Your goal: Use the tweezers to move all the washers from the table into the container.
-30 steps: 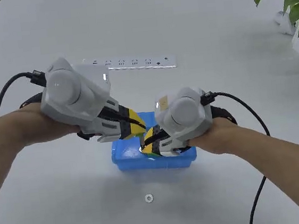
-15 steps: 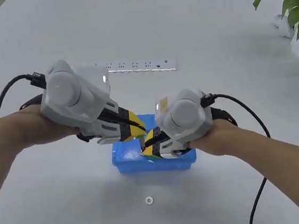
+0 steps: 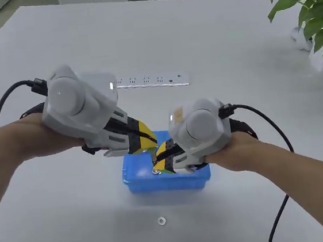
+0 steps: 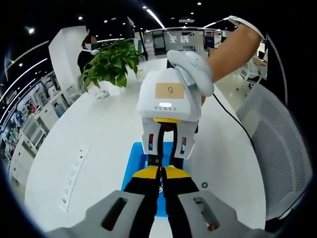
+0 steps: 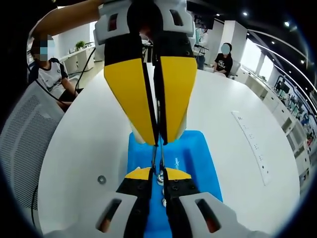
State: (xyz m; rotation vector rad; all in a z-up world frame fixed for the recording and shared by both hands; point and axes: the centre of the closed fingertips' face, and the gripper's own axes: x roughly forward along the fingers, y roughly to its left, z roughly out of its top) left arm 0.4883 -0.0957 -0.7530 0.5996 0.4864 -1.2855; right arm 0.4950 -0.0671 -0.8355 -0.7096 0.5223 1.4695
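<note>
The tweezers (image 5: 157, 156) were clamped by the left gripper (image 3: 151, 139) and right gripper (image 3: 160, 163) over the container (image 3: 134, 180); a drop was judged due, then the six-o'clock washer (image 3: 161, 220).

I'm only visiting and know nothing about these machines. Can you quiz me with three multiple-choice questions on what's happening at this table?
1. Where does the loose washer lie?
A. On the table, on the person's side of the container
B. Inside the container
C. Between a gripper's jaws

2. What colour is the container?
A. Red
B. Blue
C. White

3. How do the jaws of the left gripper stand?
A. Wide open
B. Shut on the tweezers
C. Shut on a washer

Answers: 1 A, the head view shows it on bare table near the box; 2 B, its walls are plainly blue; 3 B, the right gripper view shows its yellow jaws clamping the thin tweezers.
</note>
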